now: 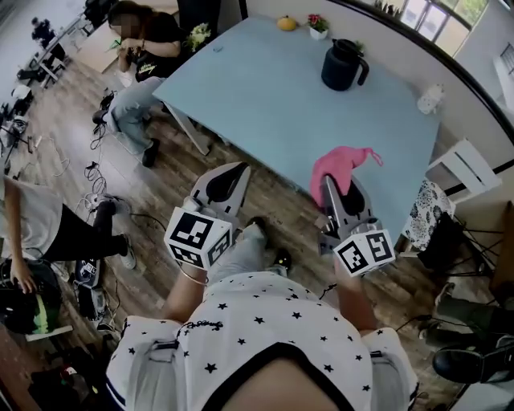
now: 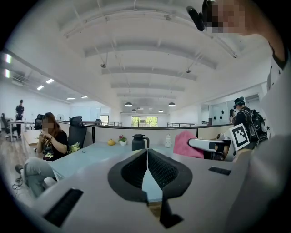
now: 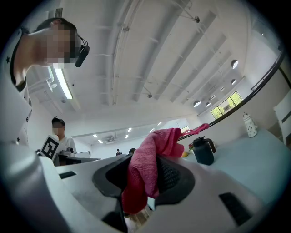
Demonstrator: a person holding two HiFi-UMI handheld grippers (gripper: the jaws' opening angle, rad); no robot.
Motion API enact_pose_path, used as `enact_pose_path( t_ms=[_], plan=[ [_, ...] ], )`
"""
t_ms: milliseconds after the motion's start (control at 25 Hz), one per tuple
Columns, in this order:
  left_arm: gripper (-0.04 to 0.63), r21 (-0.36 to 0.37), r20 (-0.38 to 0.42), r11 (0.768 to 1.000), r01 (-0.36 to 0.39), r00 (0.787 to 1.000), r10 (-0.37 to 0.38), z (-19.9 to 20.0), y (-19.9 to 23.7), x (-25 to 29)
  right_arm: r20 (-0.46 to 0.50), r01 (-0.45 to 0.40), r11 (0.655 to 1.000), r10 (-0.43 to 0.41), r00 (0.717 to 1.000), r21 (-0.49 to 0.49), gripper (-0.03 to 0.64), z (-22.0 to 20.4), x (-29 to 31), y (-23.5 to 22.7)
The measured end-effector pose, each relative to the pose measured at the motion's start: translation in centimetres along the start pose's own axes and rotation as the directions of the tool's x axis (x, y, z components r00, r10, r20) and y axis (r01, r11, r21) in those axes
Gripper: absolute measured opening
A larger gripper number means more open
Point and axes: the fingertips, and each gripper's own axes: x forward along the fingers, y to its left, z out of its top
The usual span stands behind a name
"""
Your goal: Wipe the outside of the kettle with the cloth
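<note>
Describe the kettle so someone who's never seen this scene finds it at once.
Start at the large pale blue table ahead of the person. Toward its far edge stands the kettle, near a small flower pot and a yellow fruit. It is the only dark, tall thing there, with a lid and a side handle.

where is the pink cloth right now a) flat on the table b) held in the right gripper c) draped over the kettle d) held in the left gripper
B: the right gripper has its fingers shut on the pink cloth, and the kettle stands bare farther back on the table.
</note>
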Motion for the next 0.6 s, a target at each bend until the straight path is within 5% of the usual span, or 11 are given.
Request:
enact_pose_path(
  t_ms=[600],
  plan=[
    [0.029, 0.078, 0.006, 0.969, 0.233, 0.972, -0.234, 2.3, 4.1, 12.4, -0.001, 0.155, 0.983, -0.156, 0.988, -0.103, 0.141, 1.8, 7.8, -6.6]
  ],
)
